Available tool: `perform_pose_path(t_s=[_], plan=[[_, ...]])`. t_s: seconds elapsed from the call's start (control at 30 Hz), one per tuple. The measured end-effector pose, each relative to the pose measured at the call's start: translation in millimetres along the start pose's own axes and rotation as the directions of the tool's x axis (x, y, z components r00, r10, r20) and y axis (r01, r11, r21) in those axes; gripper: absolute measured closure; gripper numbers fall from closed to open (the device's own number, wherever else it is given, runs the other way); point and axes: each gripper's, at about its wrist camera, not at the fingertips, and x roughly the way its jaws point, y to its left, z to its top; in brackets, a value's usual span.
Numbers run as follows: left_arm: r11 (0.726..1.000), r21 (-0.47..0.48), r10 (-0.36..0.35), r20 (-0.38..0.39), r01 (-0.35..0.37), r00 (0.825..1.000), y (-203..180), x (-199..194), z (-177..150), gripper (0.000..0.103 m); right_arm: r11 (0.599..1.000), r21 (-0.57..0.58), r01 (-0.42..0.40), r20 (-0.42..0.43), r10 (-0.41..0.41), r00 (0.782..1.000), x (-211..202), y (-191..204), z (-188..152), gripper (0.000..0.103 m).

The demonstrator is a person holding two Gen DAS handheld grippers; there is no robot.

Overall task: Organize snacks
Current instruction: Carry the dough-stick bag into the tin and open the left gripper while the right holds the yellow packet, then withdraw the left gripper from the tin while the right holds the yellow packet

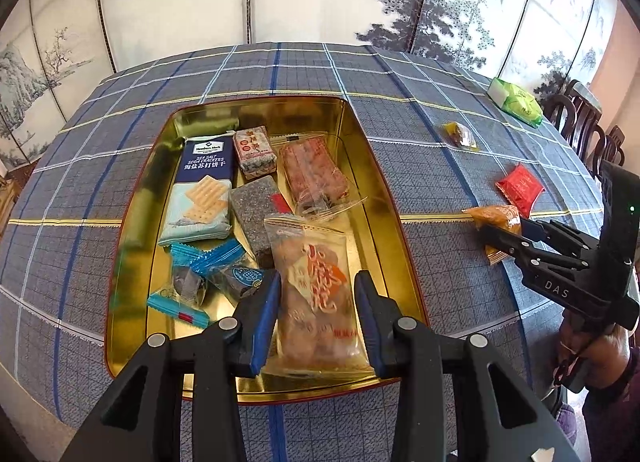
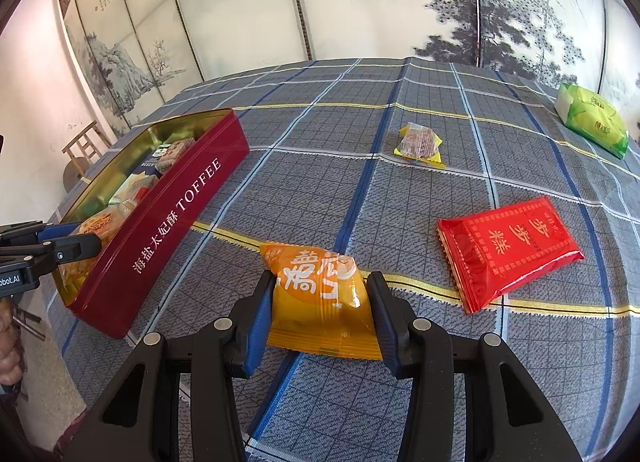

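Note:
A dark red toffee tin [image 1: 372, 166] [image 2: 172, 214] with a gold inside lies open on the checked cloth and holds several snacks. My left gripper [image 1: 316, 302] [image 2: 86, 236] is over its near end, open, with a clear packet of pale cakes [image 1: 308, 262] lying on the tin floor between its fingers. To the right of the tin, my right gripper [image 2: 322, 280] [image 1: 502, 230] is shut on an orange packet [image 2: 320, 302] [image 1: 494, 218] resting on the cloth, its pads pressing both sides.
The tin also holds a blue soda cracker pack [image 1: 204, 182] and blue-wrapped sweets [image 1: 200, 274]. On the cloth lie a red packet [image 2: 508, 246], a small yellow-edged packet [image 2: 420, 142] and a green pack [image 2: 594, 118]. A painted folding screen stands behind; chairs [image 1: 580, 114] at right.

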Motion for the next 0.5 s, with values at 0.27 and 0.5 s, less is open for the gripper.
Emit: perform_pose_path(t_s=[0.27,0.5], plan=[[0.996,0.035,0.085,0.07,-0.088,0.994,-7,-11,-2,0.05,1.0,0.001,0.0,0.0,0.0,1.0,0,0,-1,0.056],[0.992,0.017,0.122,0.085,-0.124,0.989,-2,-18,-3,0.047,1.0,-0.005,0.008,0.0,-0.008,1.0,0,5,-1,0.056]])
